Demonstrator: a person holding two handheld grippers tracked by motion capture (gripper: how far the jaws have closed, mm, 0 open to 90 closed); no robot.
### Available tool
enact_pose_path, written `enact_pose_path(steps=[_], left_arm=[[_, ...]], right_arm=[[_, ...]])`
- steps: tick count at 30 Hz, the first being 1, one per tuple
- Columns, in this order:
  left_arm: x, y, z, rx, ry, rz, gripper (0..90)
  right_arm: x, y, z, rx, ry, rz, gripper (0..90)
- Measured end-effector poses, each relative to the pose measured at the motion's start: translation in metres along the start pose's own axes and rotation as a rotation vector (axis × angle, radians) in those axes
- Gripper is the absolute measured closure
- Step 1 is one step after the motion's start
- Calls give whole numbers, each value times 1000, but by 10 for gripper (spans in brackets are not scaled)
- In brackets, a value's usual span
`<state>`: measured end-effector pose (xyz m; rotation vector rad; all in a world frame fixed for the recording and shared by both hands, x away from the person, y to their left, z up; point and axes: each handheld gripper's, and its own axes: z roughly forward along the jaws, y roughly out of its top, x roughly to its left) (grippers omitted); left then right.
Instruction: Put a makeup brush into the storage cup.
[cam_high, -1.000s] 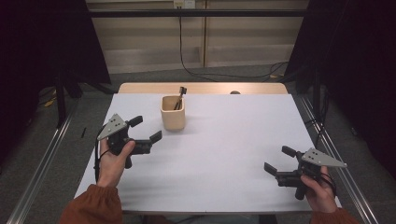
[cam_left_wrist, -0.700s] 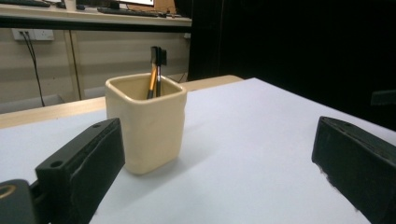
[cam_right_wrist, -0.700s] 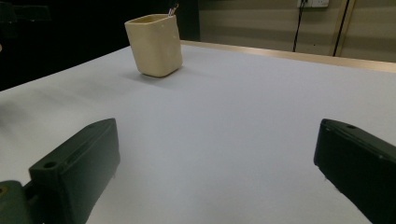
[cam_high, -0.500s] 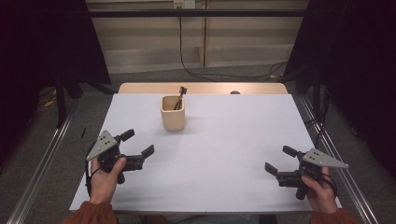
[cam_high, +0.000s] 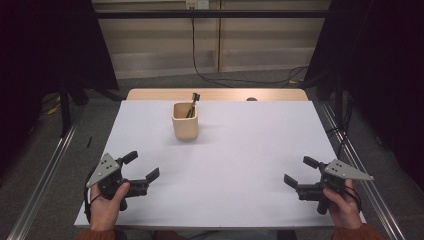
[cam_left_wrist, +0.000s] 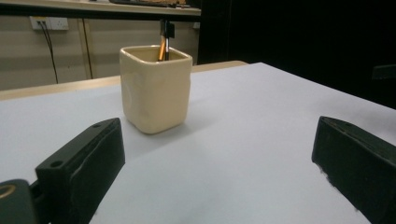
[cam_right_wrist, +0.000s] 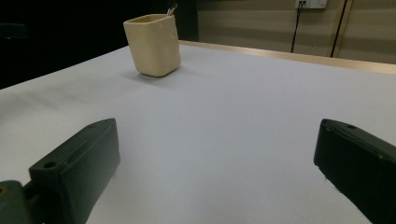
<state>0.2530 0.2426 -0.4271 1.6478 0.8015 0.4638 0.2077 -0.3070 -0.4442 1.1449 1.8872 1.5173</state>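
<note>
A cream square cup (cam_high: 185, 121) stands upright on the white table (cam_high: 240, 150), toward the back and left of centre. A brush with a dark head (cam_high: 192, 103) leans inside it. My left gripper (cam_high: 141, 165) rests near the front left corner, open and empty, with the cup (cam_left_wrist: 155, 87) ahead of its jaws. At the front right, my right gripper (cam_high: 300, 171) is open with nothing between its jaws. It looks across the table at the cup (cam_right_wrist: 152, 44), which stands far off.
A wooden strip (cam_high: 217, 94) runs along the table's far edge, with a small dark object (cam_high: 251, 99) on it. Metal rails (cam_high: 45, 165) flank the table on the floor. A cable (cam_high: 210, 75) trails across the floor behind.
My left gripper has drawn back toward the front left corner, away from the cup. The right gripper has stayed in place.
</note>
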Motion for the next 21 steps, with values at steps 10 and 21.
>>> enact_pose_path(steps=[10,21], left_arm=[[-5,-12,-6,-27,2,-15,26],[-3,-8,-12,-50,3,-15,25]], right_arm=[[0,0,-1,-3,4,-10,0],[-1,1,-1,-7,13,-4,0]])
